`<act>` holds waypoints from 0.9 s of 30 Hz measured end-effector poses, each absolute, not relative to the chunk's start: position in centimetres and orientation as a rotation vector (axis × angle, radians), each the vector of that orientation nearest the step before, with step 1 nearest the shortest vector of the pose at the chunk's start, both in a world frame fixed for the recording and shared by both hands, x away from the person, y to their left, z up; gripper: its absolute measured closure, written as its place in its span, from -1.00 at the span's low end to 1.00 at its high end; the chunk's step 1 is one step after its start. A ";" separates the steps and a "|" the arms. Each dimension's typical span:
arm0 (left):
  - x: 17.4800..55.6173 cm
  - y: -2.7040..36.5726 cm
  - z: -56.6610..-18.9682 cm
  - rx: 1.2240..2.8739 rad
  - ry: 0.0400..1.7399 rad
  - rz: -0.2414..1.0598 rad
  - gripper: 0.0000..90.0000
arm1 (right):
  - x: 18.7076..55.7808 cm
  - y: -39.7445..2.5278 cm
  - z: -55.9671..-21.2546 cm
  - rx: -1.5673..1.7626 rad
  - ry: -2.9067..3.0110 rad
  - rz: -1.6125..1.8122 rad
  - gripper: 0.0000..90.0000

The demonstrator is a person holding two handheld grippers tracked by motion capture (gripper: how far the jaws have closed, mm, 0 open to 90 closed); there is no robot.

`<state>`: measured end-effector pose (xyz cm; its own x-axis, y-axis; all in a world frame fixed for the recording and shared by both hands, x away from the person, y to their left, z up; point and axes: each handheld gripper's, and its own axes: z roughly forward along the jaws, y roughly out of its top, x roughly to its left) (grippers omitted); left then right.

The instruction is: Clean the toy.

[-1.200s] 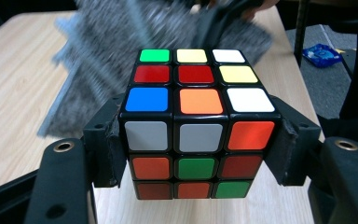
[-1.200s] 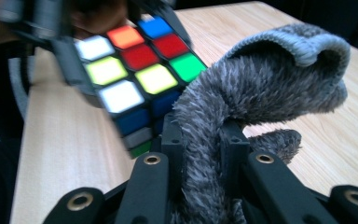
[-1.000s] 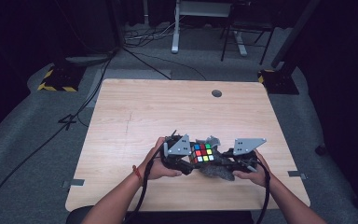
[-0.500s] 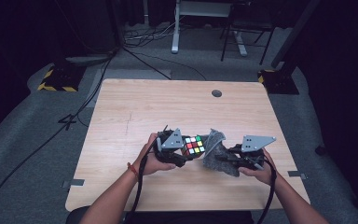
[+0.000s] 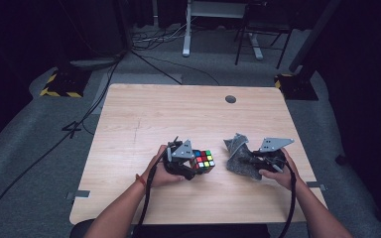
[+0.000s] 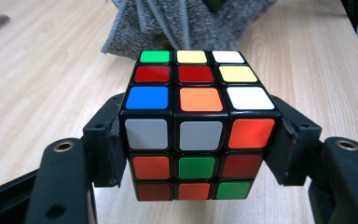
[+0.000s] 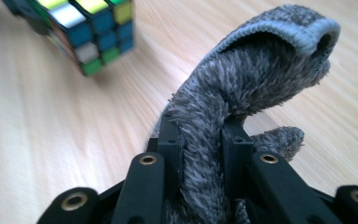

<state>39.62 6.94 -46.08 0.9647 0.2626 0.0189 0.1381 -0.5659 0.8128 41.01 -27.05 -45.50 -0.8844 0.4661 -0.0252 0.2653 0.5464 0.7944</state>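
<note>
I work at a pale wooden counter (image 5: 178, 114) standing on grey carpet (image 5: 30, 148). Beyond it the room is dark, with black cables (image 5: 149, 54) trailing over the floor. A yellow-and-black striped base (image 5: 59, 85) sits near a white desk leg (image 5: 185, 29).

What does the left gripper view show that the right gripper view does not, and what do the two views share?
Left gripper view alone: the left gripper clamped on two sides of the puzzle cube, with the orange centre square on top and a white one on the near face.

Right gripper view alone: the right gripper pinching a fold of the grey cloth, whose edge curls over above the jaws.

Both: the cube, the cloth and the wooden table.
</note>
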 end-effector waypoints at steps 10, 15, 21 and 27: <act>39.9 7.3 -47.9 2.241 0.305 0.116 -0.26 | 42.2 -27.6 -47.4 0.679 2.609 1.208 0.55; 39.7 7.8 -48.1 2.262 0.303 0.119 -0.27 | 42.3 -27.6 -47.7 0.693 2.623 1.196 0.49; 39.7 8.2 -48.4 2.308 0.302 0.112 -0.29 | 42.6 -27.7 -48.4 0.729 2.644 1.179 0.36; 39.7 8.2 -48.4 2.323 0.314 0.110 -0.35 | 42.6 -27.5 -48.4 0.730 2.647 1.155 0.06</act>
<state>39.74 8.24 -48.44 0.9658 0.2589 -0.0166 0.1919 -0.6699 0.7172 42.63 -27.54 -48.43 -0.8675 0.4954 0.0452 0.3700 0.5820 0.7241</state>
